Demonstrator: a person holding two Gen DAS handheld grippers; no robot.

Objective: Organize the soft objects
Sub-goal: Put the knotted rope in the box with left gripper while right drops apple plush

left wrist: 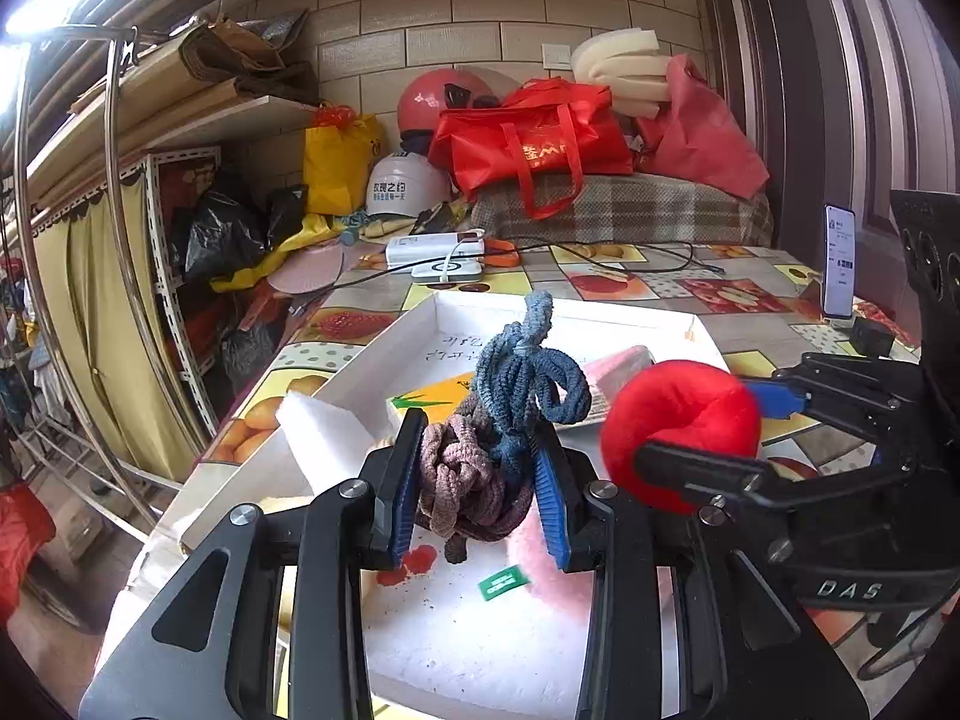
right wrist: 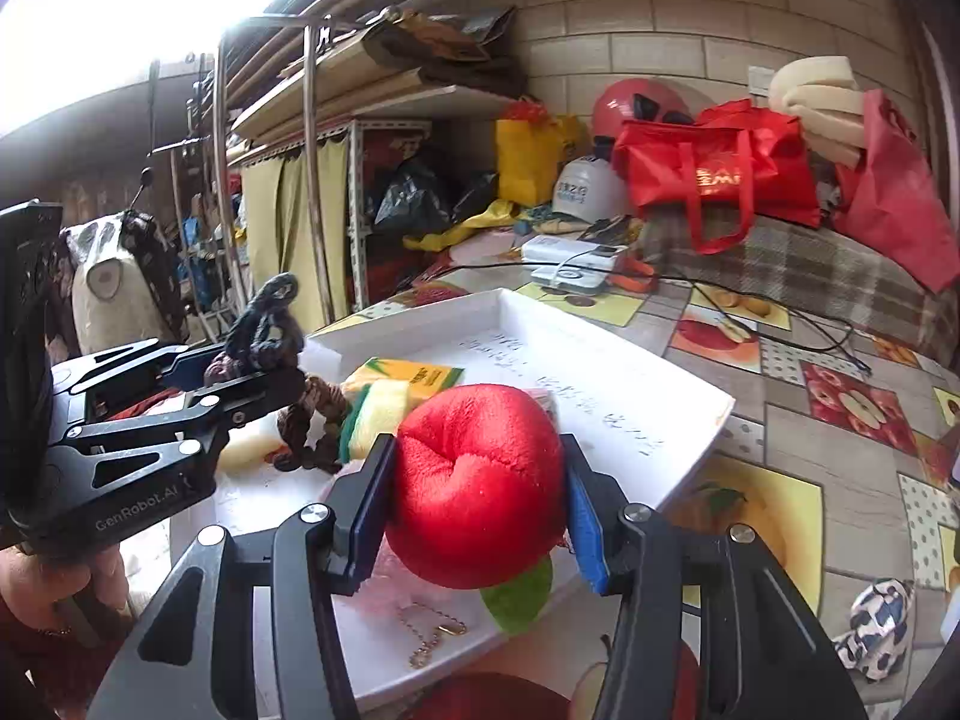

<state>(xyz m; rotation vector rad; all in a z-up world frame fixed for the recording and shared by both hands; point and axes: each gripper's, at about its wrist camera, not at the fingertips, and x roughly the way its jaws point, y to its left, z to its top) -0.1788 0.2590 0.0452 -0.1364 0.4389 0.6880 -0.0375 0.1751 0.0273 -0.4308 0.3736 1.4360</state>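
Observation:
My left gripper [left wrist: 477,480] is shut on a knotted bundle of soft cords [left wrist: 510,414], blue-grey above and brown-pink below, held over the white tray [left wrist: 630,315]. The bundle also shows in the right wrist view [right wrist: 264,330]. My right gripper [right wrist: 477,492] is shut on a red plush apple [right wrist: 477,480] with a green leaf [right wrist: 519,597], held above the tray's [right wrist: 690,414] near edge. In the left wrist view the apple [left wrist: 678,426] hangs just right of the cords. Yellow-green sponges [right wrist: 384,405], a white foam piece [left wrist: 324,432] and a pink soft item [left wrist: 558,576] lie in the tray.
The table has a fruit-pattern cloth [right wrist: 840,396]. A phone [left wrist: 839,261] stands at the right. Power banks [left wrist: 438,255] and a black cable [right wrist: 780,312] lie behind the tray. A blue-white plush [right wrist: 879,624] lies on the cloth. Bags and helmets are piled at the back.

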